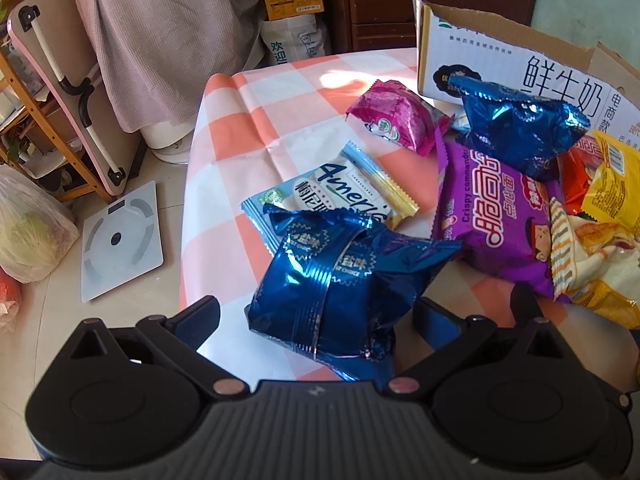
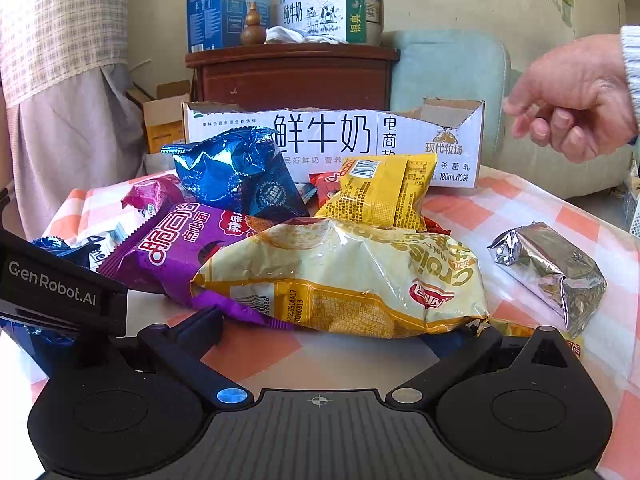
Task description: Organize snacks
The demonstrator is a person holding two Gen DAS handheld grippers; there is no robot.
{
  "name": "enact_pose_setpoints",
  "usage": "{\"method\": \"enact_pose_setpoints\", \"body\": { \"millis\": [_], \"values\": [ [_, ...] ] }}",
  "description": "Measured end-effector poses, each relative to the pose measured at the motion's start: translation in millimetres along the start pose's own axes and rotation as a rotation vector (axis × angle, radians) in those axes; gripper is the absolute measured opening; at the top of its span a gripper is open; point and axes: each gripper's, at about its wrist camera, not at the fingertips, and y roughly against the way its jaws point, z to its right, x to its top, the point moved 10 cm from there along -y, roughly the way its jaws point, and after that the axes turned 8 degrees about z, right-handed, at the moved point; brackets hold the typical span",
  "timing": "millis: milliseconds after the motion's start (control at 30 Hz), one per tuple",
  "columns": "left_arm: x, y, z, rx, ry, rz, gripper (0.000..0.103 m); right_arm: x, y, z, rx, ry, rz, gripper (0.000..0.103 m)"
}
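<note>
Left hand-held gripper [image 1: 316,312]: jaws spread around blue foil packet [image 1: 340,276], contact unclear. Right hand-held gripper [image 2: 320,332]: open before yellow croissant bag [image 2: 340,276] on bench [image 2: 520,200].

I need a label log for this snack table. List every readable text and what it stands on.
"鲜牛奶", "电商款", "现代牧场", "180mLx10袋": open milk carton.
"Crispy commander": purple noodle packet.
"Ameri", cut off: pale blue wafer packet.
"Croiss", upside down: yellow croissant bag.
"GenRobot.AI": left gripper.
"纯牛奶": milk case on the cabinet.
Fine print, barcodes, date codes: too small to read.
</note>
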Motion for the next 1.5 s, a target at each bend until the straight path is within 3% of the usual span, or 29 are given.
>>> {"method": "enact_pose_setpoints", "body": {
  "millis": [500,967,1167,1233,1300,1500],
  "values": [
    [3.2,14.1,-9.8,0.065,-0.012,0.037,0.102,0.2,-0.1,-0.1,0.000,0.000,0.000,0.103],
    [5.6,40.7,-5.7,0.042,-0.035,0.060,0.102,0.1,-0.5,-1.0,0.000,0.005,-0.011,0.103],
    [6.5,51.6,-3.1,0.025,-0.057,0.073,0.102,-2.5,7.7,-0.3,0.123,0.085,-0.196,0.103],
    [7.1,55.7,-3.2,0.015,-0.058,0.075,0.102,-3.7,10.3,1.1,0.128,0.104,-0.268,0.103],
    [8.2,60.4,-5.2,0.005,-0.051,0.078,0.102,-5.4,16.6,9.4,0.076,0.088,-0.335,0.103],
    [12.0,73.2,-12.2,-0.022,-0.036,0.081,0.102,22.5,43.8,15.5,0.125,0.023,-0.352,0.103]
  ]
}}
